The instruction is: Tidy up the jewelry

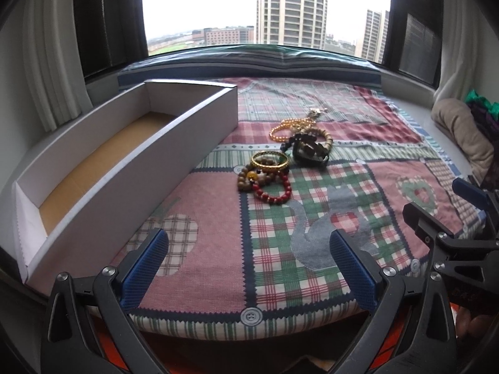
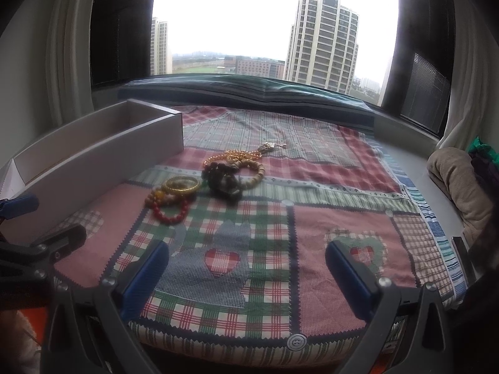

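Note:
A pile of jewelry lies on the patchwork cloth: a red bead bracelet (image 1: 273, 191) (image 2: 170, 211), a gold bangle (image 1: 270, 162) (image 2: 182, 184), a wooden bead bracelet (image 1: 246, 177), a dark beaded piece (image 1: 307, 149) (image 2: 223, 180) and a gold bead necklace (image 1: 288, 127) (image 2: 230, 157). A long white open box (image 1: 131, 168) (image 2: 103, 152) with a brown floor stands to the left of the pile and holds nothing I can see. My left gripper (image 1: 249, 268) is open and empty, near the cloth's front edge. My right gripper (image 2: 246, 271) is open and empty, to the right of it.
The patchwork cloth (image 1: 389, 171) (image 2: 343, 218) covers a window-seat surface. A striped cushion (image 1: 280, 59) (image 2: 249, 93) lies along the window behind. A beige folded cloth (image 1: 461, 131) (image 2: 452, 180) sits at the right. White curtains hang at both sides.

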Demonstrator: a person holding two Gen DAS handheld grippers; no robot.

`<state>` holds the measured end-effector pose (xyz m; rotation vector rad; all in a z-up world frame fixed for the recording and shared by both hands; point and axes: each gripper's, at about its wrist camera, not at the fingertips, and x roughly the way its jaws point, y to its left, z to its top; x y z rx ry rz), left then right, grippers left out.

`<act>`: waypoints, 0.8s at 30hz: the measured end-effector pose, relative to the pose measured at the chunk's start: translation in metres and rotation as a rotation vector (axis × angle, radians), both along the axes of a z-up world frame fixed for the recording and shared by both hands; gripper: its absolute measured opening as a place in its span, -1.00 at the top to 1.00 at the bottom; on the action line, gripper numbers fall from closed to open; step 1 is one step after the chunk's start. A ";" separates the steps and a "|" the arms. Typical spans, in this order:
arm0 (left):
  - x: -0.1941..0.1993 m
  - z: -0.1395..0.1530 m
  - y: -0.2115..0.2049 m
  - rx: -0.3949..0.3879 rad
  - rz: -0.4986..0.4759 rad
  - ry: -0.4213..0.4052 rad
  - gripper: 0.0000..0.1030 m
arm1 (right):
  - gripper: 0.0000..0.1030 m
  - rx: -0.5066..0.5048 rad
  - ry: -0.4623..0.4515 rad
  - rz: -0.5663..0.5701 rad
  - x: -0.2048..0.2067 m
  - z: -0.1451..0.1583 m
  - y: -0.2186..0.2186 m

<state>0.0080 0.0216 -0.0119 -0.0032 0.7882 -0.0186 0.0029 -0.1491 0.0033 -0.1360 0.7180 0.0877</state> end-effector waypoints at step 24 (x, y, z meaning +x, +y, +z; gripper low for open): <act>0.001 -0.007 0.020 -0.068 -0.019 0.058 -0.99 | -0.99 -0.043 -0.035 -0.052 0.003 0.011 0.021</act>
